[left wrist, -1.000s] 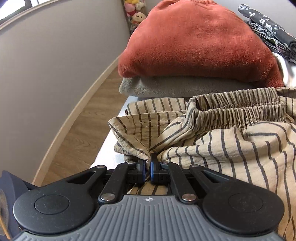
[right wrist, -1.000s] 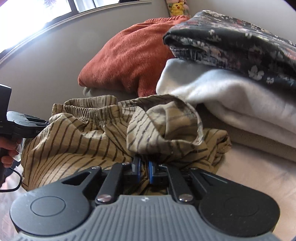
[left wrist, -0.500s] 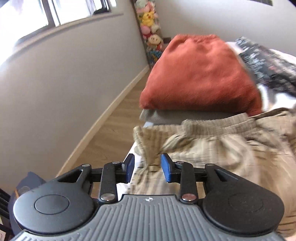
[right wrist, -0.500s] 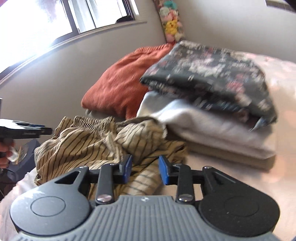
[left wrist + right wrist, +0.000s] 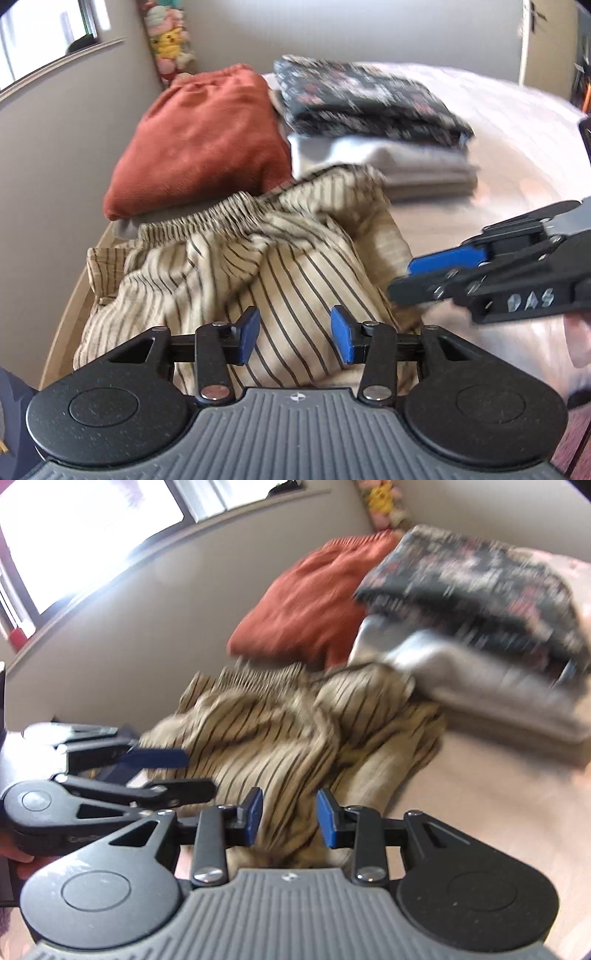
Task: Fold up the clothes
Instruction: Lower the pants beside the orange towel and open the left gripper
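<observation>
Tan striped trousers [image 5: 258,258] lie bunched on the bed, elastic waistband toward the folded piles. They also show in the right wrist view [image 5: 295,731]. My left gripper [image 5: 294,338] is open and empty, raised above the near part of the trousers. My right gripper [image 5: 289,820] is open and empty, above the trousers' near edge. The right gripper also shows at the right of the left wrist view [image 5: 480,273]. The left gripper shows at the left of the right wrist view [image 5: 147,771].
A folded rust-red fleece [image 5: 199,136] on a grey garment lies behind the trousers. A dark floral garment [image 5: 365,96] tops a stack of white and beige folded clothes [image 5: 399,166]. The pink bedsheet [image 5: 517,140] stretches right. A wall [image 5: 55,147] runs along the left.
Both grippers have let go of the striped trousers, opened, and pulled back and up. The trousers now lie loose on the bed.
</observation>
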Action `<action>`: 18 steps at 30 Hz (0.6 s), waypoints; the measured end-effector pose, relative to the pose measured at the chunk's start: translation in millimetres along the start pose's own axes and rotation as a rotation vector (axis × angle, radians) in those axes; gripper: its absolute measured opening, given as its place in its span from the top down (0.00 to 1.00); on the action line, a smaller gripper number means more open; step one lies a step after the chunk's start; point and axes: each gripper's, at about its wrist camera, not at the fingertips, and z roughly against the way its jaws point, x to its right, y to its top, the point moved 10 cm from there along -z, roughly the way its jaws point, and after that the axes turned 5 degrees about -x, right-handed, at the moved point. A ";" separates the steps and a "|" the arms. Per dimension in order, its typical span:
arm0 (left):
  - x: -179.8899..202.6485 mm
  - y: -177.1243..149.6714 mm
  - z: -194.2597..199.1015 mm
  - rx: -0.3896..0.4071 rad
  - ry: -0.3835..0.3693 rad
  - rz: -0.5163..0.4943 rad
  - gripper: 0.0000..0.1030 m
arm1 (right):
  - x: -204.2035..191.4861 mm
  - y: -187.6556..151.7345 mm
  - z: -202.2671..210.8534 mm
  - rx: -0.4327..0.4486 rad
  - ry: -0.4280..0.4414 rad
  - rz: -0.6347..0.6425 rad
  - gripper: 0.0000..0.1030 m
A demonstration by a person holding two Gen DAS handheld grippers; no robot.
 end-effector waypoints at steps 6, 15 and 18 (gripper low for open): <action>-1.4 -14.1 -4.0 -0.041 0.005 0.007 0.61 | -6.3 -18.2 -26.2 -0.089 0.052 -0.074 0.95; -23.0 3.7 10.8 -0.001 0.026 0.031 0.61 | -35.8 -14.5 2.2 -0.096 0.162 -0.094 0.96; -15.5 11.7 0.4 -0.005 0.002 0.031 0.61 | -27.8 -32.0 -15.8 -0.155 0.108 -0.094 0.96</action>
